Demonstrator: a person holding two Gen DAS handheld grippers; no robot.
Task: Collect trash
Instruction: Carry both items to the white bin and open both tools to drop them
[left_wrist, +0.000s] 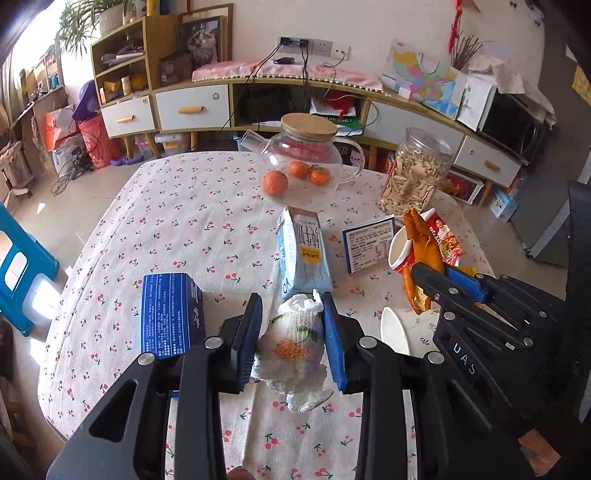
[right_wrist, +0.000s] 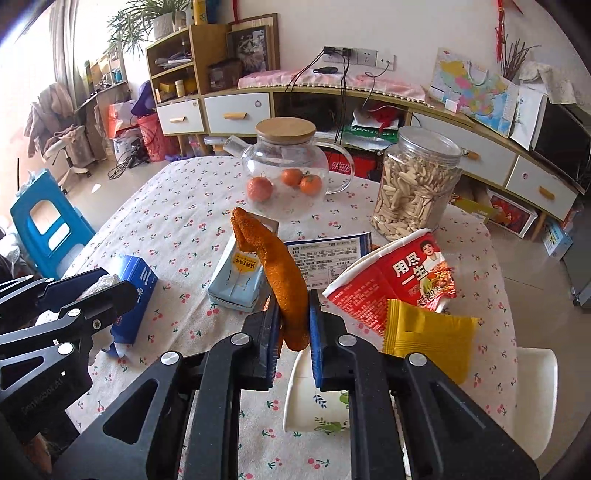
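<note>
We hold a long orange fruit peel (right_wrist: 284, 284) up over the cherry-print tablecloth (right_wrist: 184, 206), with our right gripper (right_wrist: 293, 332) clamped on its lower end. Our left gripper (left_wrist: 291, 332) has its blue pads on both sides of a crumpled white paper tissue with an orange print (left_wrist: 295, 343) and seems to squeeze it. So we are in the picking-up step. Next we think both bits must go to a bin, and we see none. A tipped red paper noodle cup (right_wrist: 391, 280), a yellow foil packet (right_wrist: 428, 332) and a pale blue milk carton (left_wrist: 303, 254) lie close by
</note>
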